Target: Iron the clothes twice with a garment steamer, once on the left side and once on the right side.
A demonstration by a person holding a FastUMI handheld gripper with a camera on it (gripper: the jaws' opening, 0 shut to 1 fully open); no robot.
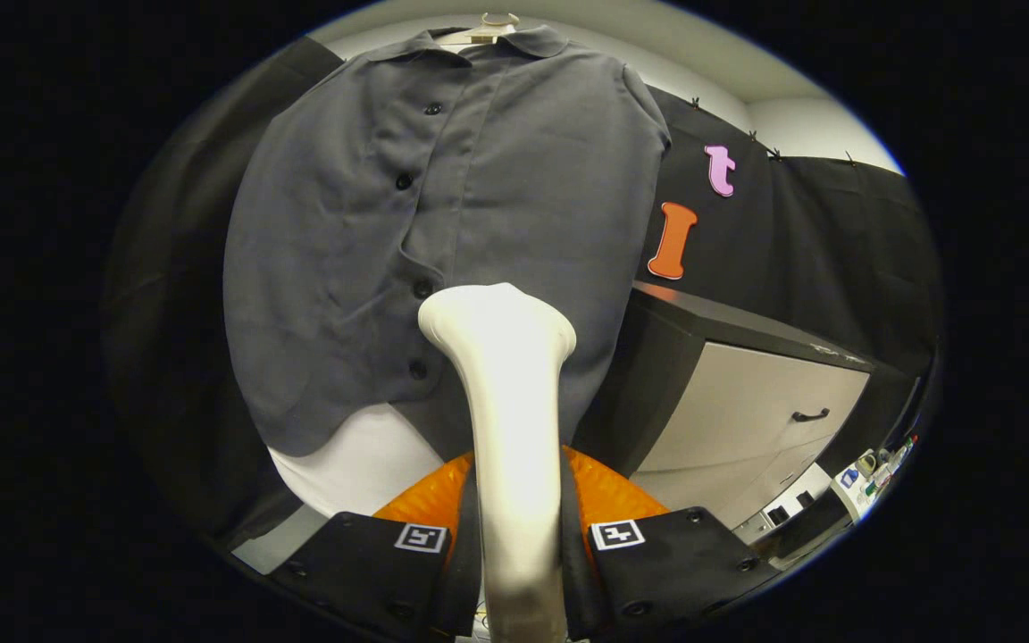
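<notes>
We see the garment steamer (510,420) upright, long axis running up from between the fingers, head against the shirt's lower placket | gripper (514,554) pinches its handle | grey button-up shirt (443,205) hangs on hanger (492,27) | cabinet (747,420) beside

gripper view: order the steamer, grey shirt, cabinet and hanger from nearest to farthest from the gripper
1. Steamer: clamped between the fingers of the gripper.
2. Grey shirt: just beyond the steamer head.
3. Cabinet: off to the right; too close to the shirt to rank firmly.
4. Hanger: atop the shirt, farthest.
</notes>
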